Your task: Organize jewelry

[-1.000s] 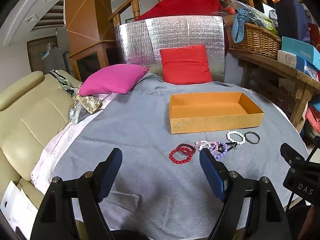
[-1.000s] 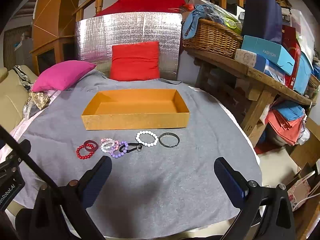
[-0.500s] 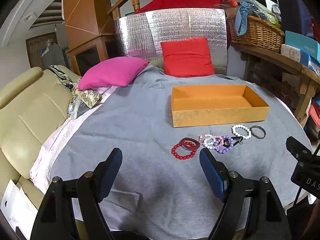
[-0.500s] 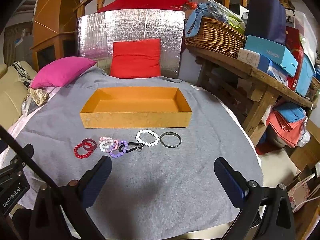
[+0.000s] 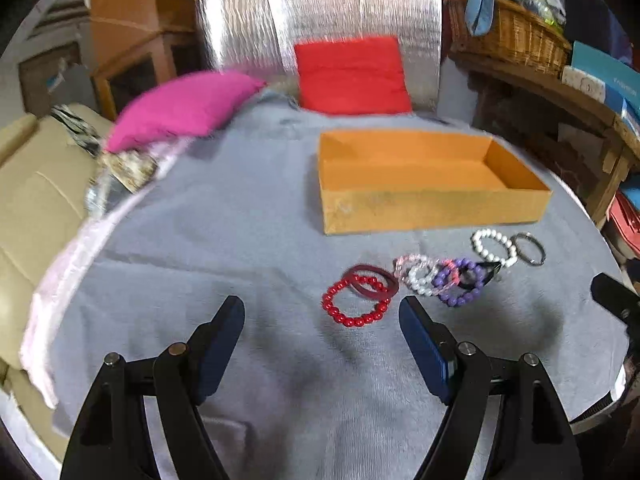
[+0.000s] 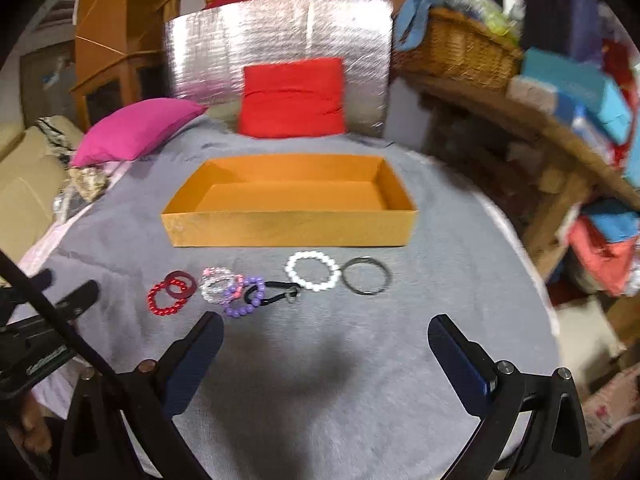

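An empty orange box (image 5: 424, 200) (image 6: 288, 220) stands on the grey cloth. In front of it lies a row of bracelets: red beads (image 5: 356, 304) (image 6: 166, 300), a dark red band (image 5: 372, 280), pink-white beads (image 5: 420, 274) (image 6: 218, 286), purple beads (image 5: 460, 284) (image 6: 246, 298), a black clip (image 6: 280, 294), white beads (image 5: 494, 246) (image 6: 312, 272) and a metal ring (image 5: 529, 248) (image 6: 366, 276). My left gripper (image 5: 322, 322) is open, just short of the red beads. My right gripper (image 6: 326, 338) is open, short of the white beads.
A red cushion (image 5: 352, 76) and a pink cushion (image 5: 180, 108) lie behind the box, before a silver foil panel (image 6: 276, 44). A beige sofa (image 5: 36, 184) is at the left. A wooden shelf with a basket (image 6: 452, 52) and boxes stands at the right.
Both grippers have moved forward toward the bracelets and the box, which now look larger and closer. Both stay open and empty.
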